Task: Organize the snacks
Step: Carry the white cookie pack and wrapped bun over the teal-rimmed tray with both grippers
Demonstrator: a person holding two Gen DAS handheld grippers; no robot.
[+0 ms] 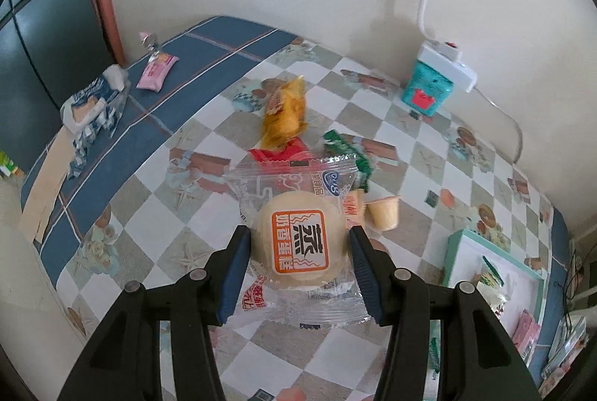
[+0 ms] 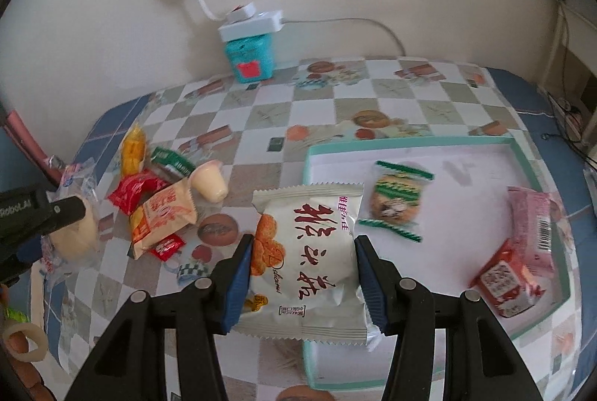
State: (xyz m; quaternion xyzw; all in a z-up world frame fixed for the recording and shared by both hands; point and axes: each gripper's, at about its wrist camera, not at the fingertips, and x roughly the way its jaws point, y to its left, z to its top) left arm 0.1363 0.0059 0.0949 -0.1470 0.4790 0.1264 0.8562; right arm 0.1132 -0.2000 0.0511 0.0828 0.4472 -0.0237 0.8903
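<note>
My left gripper (image 1: 300, 238) is shut on a clear-wrapped round steamed cake (image 1: 298, 251) with an orange label, held above the checked tablecloth (image 1: 179, 214). My right gripper (image 2: 304, 244) is shut on a white snack packet (image 2: 313, 263) printed with red characters, at the left edge of a white tray with a teal rim (image 2: 410, 142). Inside the tray lie a green-wrapped cookie (image 2: 397, 201), a pink packet (image 2: 533, 225) and a red packet (image 2: 503, 283). A pile left of the tray holds a yellow packet (image 2: 133, 149), a red packet (image 2: 132, 192), an orange-white packet (image 2: 164, 214) and a jelly cup (image 2: 211, 184).
A teal box (image 2: 250, 59) with a white power strip (image 2: 250, 22) on top stands at the wall, its cable running right. In the left wrist view a pink packet (image 1: 155, 72) and a blue-white bag (image 1: 97, 106) lie on the blue cloth at the far left.
</note>
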